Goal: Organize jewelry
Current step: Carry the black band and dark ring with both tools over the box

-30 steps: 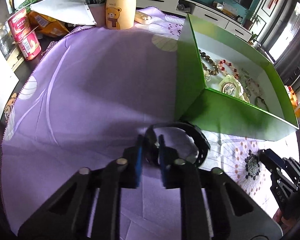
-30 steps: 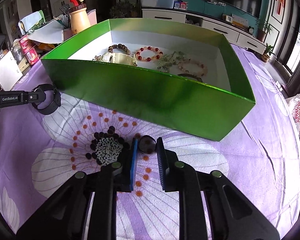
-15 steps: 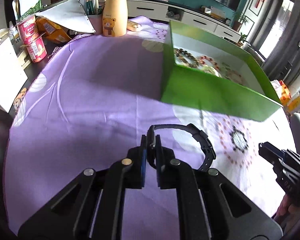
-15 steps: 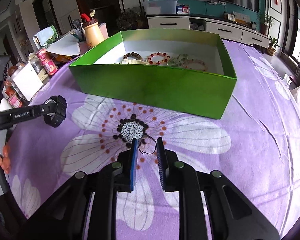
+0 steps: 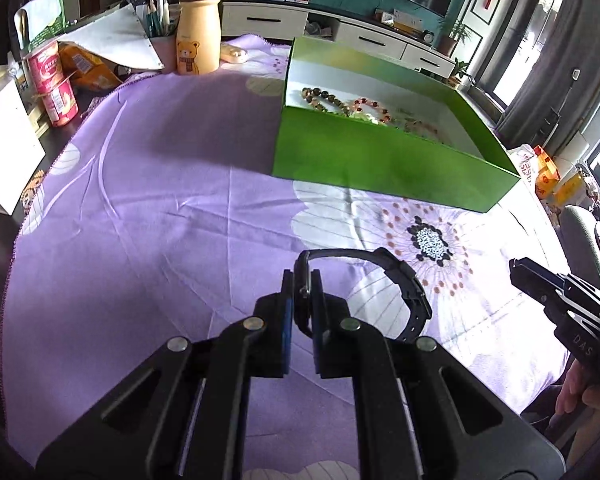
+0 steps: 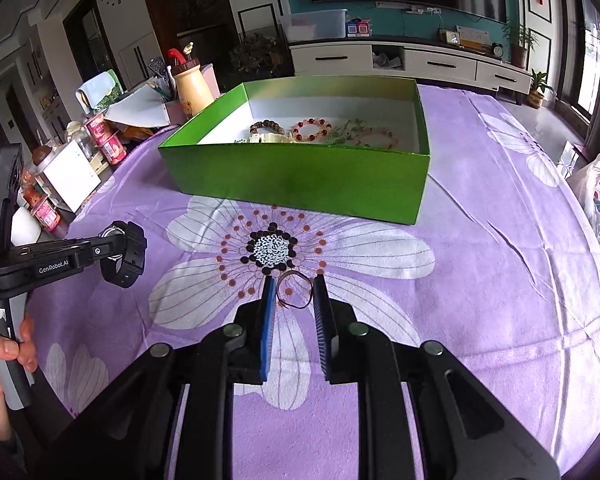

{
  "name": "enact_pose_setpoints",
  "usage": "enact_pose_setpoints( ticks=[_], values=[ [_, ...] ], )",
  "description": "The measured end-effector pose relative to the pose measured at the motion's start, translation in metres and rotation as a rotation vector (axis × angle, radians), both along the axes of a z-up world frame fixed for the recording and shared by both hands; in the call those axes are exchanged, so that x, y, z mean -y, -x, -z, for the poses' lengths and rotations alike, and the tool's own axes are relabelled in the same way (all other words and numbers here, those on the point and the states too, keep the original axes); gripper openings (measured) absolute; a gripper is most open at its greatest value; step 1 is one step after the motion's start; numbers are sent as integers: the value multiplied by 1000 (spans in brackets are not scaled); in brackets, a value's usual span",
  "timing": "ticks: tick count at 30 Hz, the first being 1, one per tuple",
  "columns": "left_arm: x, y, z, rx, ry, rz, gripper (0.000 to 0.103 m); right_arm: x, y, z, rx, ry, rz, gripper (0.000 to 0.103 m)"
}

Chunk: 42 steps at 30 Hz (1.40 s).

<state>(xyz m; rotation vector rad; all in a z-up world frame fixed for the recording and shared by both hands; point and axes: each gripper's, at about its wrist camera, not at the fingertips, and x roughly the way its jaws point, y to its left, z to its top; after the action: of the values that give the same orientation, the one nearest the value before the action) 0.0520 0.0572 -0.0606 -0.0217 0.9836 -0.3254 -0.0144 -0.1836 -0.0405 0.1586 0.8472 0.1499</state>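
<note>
Left gripper (image 5: pixel 301 292), jaws clamped on a black watch (image 5: pixel 400 280); right gripper (image 6: pixel 294 300), jaws narrowly holding a thin ring (image 6: pixel 295 290), near the green box (image 6: pixel 300 176) on the desk.

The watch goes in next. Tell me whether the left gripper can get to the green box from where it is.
Probably yes. The left gripper is shut on the black watch, and only bare purple cloth lies between it and the green box, whose top is open. The right gripper is off to the side.
</note>
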Motion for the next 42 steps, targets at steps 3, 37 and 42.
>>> enact_pose_setpoints(
  ticks=[3,37,42],
  values=[
    [1,1,-4,6,1,4,7,0,1,-4,7,0,-4,19],
    [38,-24,-70,122,12,68,8,24,-6,-60,153,25,10,19],
    [48,-37,-77,134,18,80,8,29,-14,-67,177,32,22,19]
  ],
)
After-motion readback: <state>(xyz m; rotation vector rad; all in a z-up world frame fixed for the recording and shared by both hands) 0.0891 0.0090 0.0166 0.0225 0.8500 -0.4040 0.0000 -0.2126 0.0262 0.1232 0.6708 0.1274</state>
